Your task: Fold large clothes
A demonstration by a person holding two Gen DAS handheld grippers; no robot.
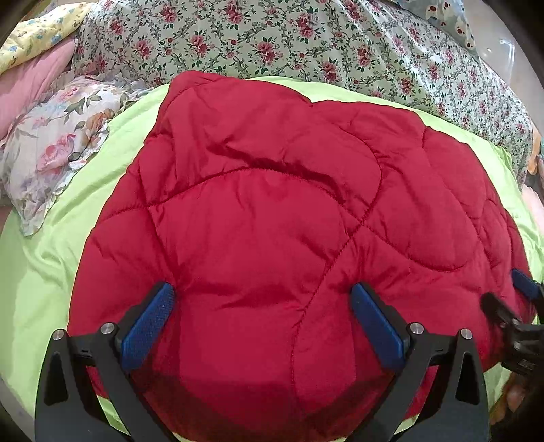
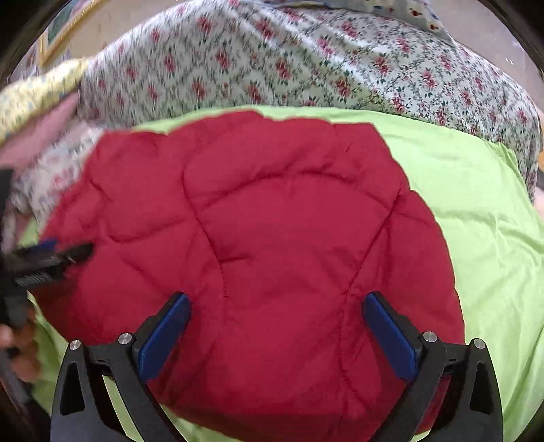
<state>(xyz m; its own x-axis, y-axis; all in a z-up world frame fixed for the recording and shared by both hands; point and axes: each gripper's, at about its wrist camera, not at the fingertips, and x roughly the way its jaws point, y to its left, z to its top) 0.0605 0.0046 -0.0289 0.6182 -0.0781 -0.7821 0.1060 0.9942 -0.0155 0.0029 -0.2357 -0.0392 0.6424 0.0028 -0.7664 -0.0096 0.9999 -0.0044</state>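
A red quilted padded garment (image 1: 272, 210) lies in a rounded bundle on a lime-green sheet (image 1: 44, 272). My left gripper (image 1: 261, 306) hovers over its near half, open, blue pads wide apart with nothing pinched. In the right wrist view the same red garment (image 2: 258, 244) fills the middle, and my right gripper (image 2: 277, 319) stands open above its near edge, nothing between the pads. The right gripper shows at the right edge of the left wrist view (image 1: 520, 306); the left gripper, held by a hand, shows at the left edge of the right wrist view (image 2: 44, 258).
A floral rose-print cover (image 1: 306, 44) runs along the back of the bed. A floral pillow (image 1: 57, 146), a pink cloth (image 1: 30, 88) and a yellow cloth (image 1: 37, 30) lie at the back left. Green sheet (image 2: 476, 210) shows bare to the right of the garment.
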